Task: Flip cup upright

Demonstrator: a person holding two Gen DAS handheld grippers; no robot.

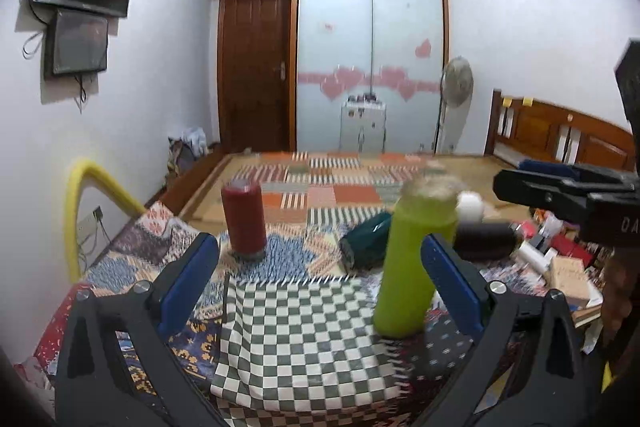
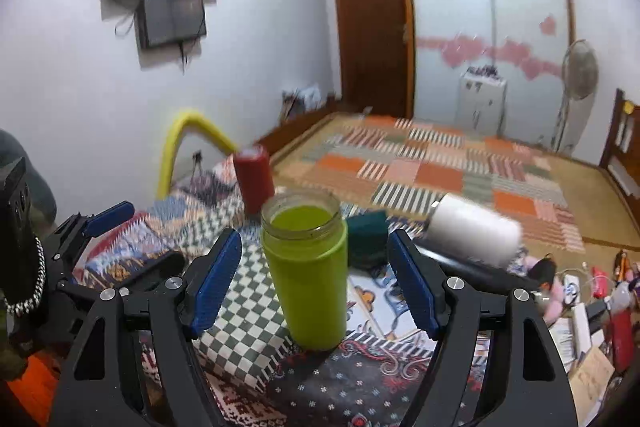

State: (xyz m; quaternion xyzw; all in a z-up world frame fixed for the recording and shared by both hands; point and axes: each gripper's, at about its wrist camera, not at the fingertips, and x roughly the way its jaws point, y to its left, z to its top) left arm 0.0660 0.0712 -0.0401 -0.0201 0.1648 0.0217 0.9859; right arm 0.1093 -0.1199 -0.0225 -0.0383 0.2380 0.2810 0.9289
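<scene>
A lime-green cup (image 2: pixel 306 269) with a clear glass rim stands upright, mouth up, on the patterned cloth. It also shows in the left wrist view (image 1: pixel 414 263). My right gripper (image 2: pixel 314 277) is open, with its blue pads (image 2: pixel 412 285) on either side of the cup and apart from it. My left gripper (image 1: pixel 320 281) is open and empty, and the green cup stands just inside its right pad (image 1: pixel 452 283). The right gripper's body (image 1: pixel 568 193) shows at the right edge of the left wrist view.
A red cup (image 1: pixel 244 221) stands mouth down farther back left. A dark teal cup (image 1: pixel 366 241) and a black-and-white cup (image 2: pixel 472 235) lie on their sides behind the green one. A checkered cloth (image 1: pixel 300 339) covers the table. Boxes and clutter (image 1: pixel 560 263) crowd the right.
</scene>
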